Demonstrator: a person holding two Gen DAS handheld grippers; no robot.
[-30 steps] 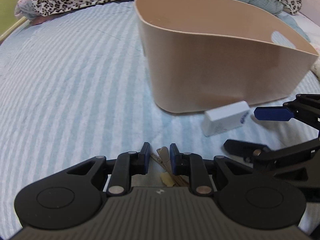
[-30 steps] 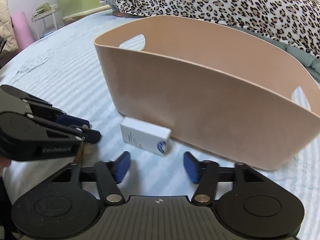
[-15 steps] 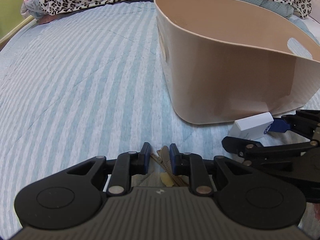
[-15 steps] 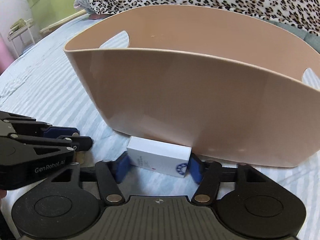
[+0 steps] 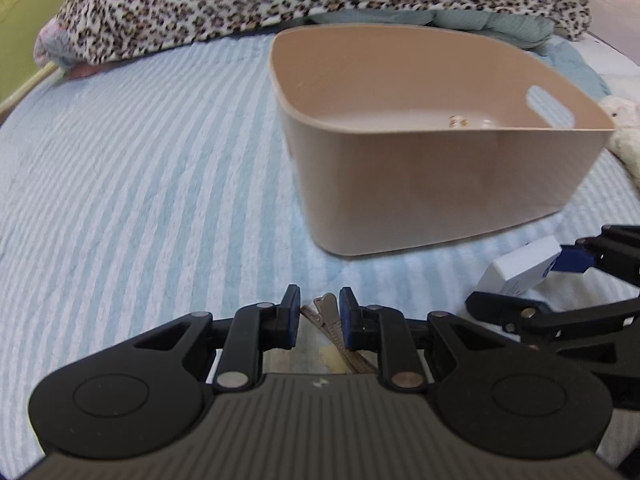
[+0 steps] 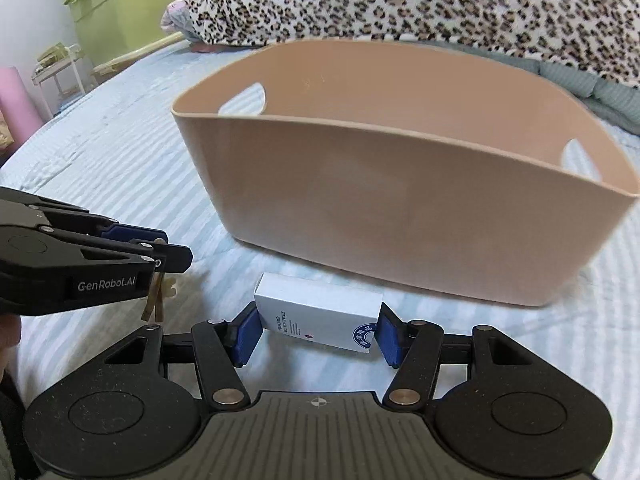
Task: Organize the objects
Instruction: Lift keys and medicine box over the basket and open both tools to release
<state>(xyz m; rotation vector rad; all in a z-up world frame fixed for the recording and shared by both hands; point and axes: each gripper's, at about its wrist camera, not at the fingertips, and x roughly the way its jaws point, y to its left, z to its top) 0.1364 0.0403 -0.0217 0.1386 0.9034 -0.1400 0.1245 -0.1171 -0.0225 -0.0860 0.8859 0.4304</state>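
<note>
While the beige bin waits on the striped bedspread, both loads are now lifted: the right gripper has clamped and raised the white box just before the bin. The left gripper stays narrow on the keys, so both look ready to drop in.

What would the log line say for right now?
left gripper: shut on keys | right gripper: shut on white box | beige bin: nearby on bed
</note>
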